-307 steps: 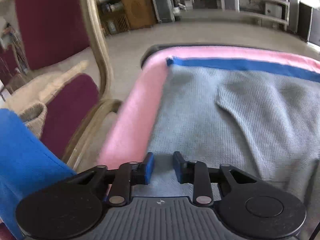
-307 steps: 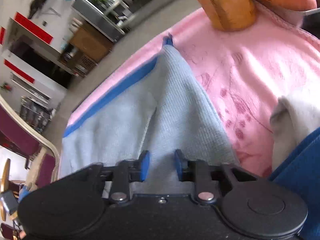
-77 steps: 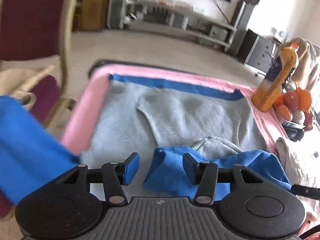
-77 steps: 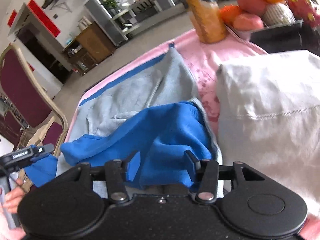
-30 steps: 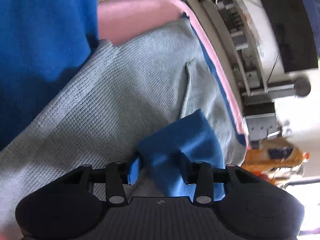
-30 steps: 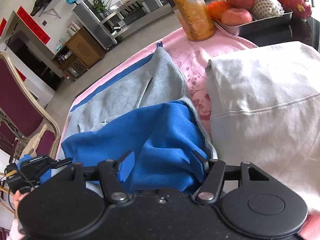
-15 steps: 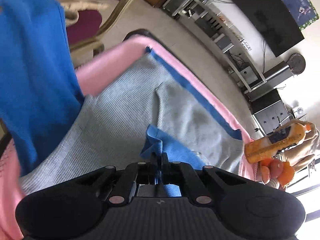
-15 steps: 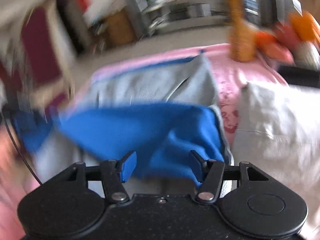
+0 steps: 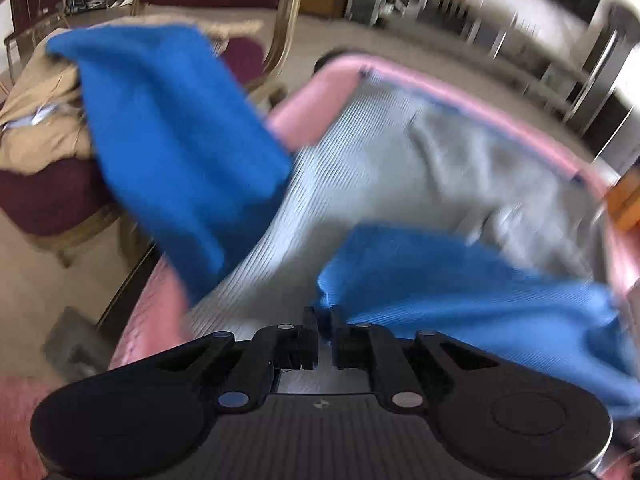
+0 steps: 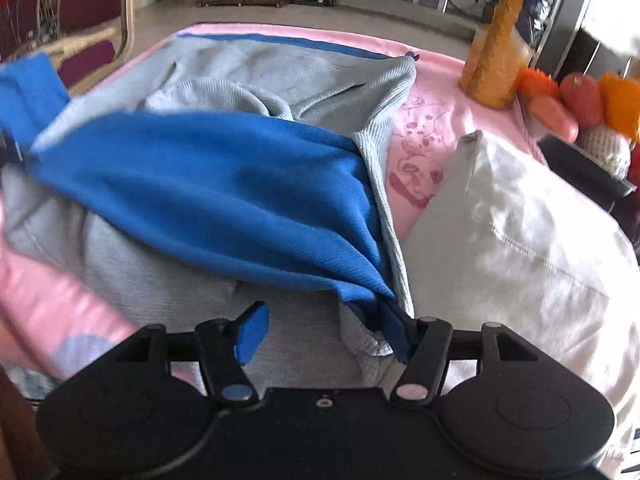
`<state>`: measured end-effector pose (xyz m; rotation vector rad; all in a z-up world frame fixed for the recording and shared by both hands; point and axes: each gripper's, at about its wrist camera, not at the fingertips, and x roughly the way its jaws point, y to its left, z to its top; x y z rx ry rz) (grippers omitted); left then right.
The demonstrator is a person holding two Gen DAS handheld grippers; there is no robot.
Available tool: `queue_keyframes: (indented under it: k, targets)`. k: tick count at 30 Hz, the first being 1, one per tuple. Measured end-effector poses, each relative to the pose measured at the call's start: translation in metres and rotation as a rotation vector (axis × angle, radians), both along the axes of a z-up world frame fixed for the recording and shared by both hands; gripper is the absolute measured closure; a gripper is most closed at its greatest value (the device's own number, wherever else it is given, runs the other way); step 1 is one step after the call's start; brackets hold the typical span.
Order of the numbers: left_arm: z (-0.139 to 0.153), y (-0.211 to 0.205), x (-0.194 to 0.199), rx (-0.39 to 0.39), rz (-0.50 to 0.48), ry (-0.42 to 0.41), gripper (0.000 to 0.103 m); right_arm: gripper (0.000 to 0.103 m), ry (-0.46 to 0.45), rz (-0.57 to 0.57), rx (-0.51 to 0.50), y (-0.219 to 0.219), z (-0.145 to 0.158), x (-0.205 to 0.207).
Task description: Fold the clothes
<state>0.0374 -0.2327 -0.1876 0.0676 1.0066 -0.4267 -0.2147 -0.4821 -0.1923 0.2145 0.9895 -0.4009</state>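
Observation:
A grey knit garment [image 10: 280,72] lies spread on the pink table cover [image 10: 428,148]. Its blue part [image 10: 224,192] is drawn across it in a long fold. My left gripper [image 9: 324,320] is shut on the near corner of this blue cloth [image 9: 460,280], which stretches away to the right over the grey knit [image 9: 360,168]. My right gripper [image 10: 324,332] stands open low over the garment's near right end. The bunched blue and grey edge lies against its right finger [image 10: 394,332]. More blue cloth [image 9: 172,140] hangs at the table's left side. The left wrist view is blurred.
A folded white garment [image 10: 520,240] lies right of the grey one. Behind it stand an orange bottle [image 10: 496,40] and a tray of fruit [image 10: 580,112]. A maroon chair [image 9: 256,56] with beige clothes [image 9: 36,120] stands off the table's left edge.
My left gripper, still shut on the blue corner, has swung and pulled the cloth taut across the grey garment. The right gripper stays open and has dropped nearer the garment's edge.

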Motion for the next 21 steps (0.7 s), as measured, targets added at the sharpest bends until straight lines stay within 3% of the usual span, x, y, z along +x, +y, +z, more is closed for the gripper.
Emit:
queue_keyframes:
  k: [2,6,10,11,13,16,18,20,21]
  targets:
    - [0.011,0.008,0.001,-0.030,0.007,-0.020,0.084,0.040,-0.077,-0.007,0.098,-0.006,0.010,-0.011]
    - [0.032,0.026,-0.002,-0.083,0.028,-0.090,0.083,0.038,-0.319,-0.033,0.345,-0.030,0.029,-0.034]
    - [0.030,0.018,-0.006,-0.114,-0.015,-0.097,0.086,0.039,-0.473,-0.146,0.441,-0.047,0.032,-0.041]
    - [0.028,0.012,-0.006,-0.111,-0.034,-0.100,0.087,0.042,-0.437,-0.172,0.432,-0.047,0.027,-0.035]
    - [0.024,-0.006,-0.007,-0.089,-0.081,-0.122,0.087,0.074,-0.365,-0.224,0.413,-0.047,0.016,-0.024]
    - [0.015,-0.026,-0.004,-0.074,-0.140,-0.129,0.087,0.076,-0.257,-0.301,0.384,-0.046,0.000,-0.008]
    - [0.004,-0.031,0.000,-0.063,-0.154,-0.077,0.087,0.076,-0.184,-0.352,0.365,-0.046,-0.010,0.004]
    - [-0.014,-0.033,0.007,0.016,-0.145,-0.005,0.092,0.095,-0.108,-0.401,0.333,-0.045,-0.021,0.012]
    - [-0.019,-0.033,0.008,0.050,-0.140,-0.007,0.086,0.103,-0.076,-0.420,0.297,-0.046,-0.023,0.008]
